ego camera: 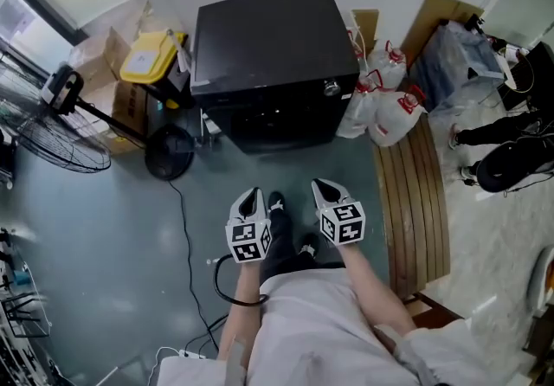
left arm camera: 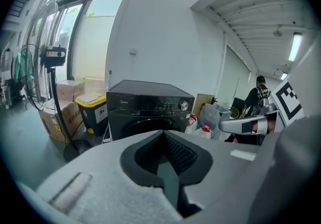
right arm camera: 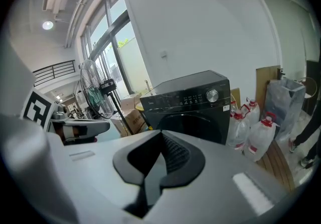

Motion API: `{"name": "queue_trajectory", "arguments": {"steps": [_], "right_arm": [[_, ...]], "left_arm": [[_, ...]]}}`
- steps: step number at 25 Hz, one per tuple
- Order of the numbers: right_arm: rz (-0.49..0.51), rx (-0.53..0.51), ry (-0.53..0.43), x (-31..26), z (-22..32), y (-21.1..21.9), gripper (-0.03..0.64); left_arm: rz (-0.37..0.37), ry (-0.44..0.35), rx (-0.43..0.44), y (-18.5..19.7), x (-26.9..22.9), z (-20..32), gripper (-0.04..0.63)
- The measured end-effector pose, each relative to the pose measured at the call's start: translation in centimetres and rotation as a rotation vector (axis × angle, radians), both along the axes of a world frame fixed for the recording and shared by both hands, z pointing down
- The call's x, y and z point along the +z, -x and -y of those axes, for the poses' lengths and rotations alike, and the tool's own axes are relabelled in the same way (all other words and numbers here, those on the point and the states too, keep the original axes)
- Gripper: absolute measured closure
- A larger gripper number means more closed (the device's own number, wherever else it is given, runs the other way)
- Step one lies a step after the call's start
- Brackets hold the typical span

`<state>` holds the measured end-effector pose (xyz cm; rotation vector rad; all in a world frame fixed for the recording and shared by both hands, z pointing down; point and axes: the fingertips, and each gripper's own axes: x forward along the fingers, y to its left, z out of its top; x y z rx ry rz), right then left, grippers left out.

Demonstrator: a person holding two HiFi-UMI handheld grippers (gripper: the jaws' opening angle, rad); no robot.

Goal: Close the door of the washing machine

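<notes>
Washing machine point(ego camera: 268, 47): black, straight ahead of both grippers, well apart from them.
Door point(right arm camera: 198, 123): round, on the machine's front face, appears to lie flush with it.
Left gripper point(ego camera: 251, 199): jaws together, nothing between them.
Right gripper point(ego camera: 325, 189): jaws together, nothing between them.

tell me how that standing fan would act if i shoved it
The standing fan would probably tip rather than slide: its wide cage sits high above the round base. That base looks weighty, so a low push may just scoot it.
</notes>
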<state>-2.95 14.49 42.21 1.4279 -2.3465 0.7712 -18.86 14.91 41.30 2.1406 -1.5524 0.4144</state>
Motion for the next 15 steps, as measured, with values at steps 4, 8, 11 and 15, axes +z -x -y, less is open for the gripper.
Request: {"name": "queue_trajectory", "arguments": {"steps": [4,8,11,15], "right_arm": [[-0.009,-0.007,-0.011,-0.3,-0.3,0.6,0.615],[0.007,-0.011,-0.033,-1.0,-0.2,1.0,0.615],[0.0,-0.014,-0.04,-1.2,-0.4,1.1,0.615],[-0.007,-0.019,-0.041,-1.1,-0.6,1.5,0.615]], "left_arm": [[-0.004,-0.009,0.005,0.2,-0.2,-0.1,0.591],[0.009,-0.026,0.021,0.0,-0.7,0.1,0.592],[0.007,-0.036,0.031,-0.2,-0.9,-0.1,0.591],[-0.002,-0.04,0.038,-0.2,-0.9,-0.3,0.591]]}}
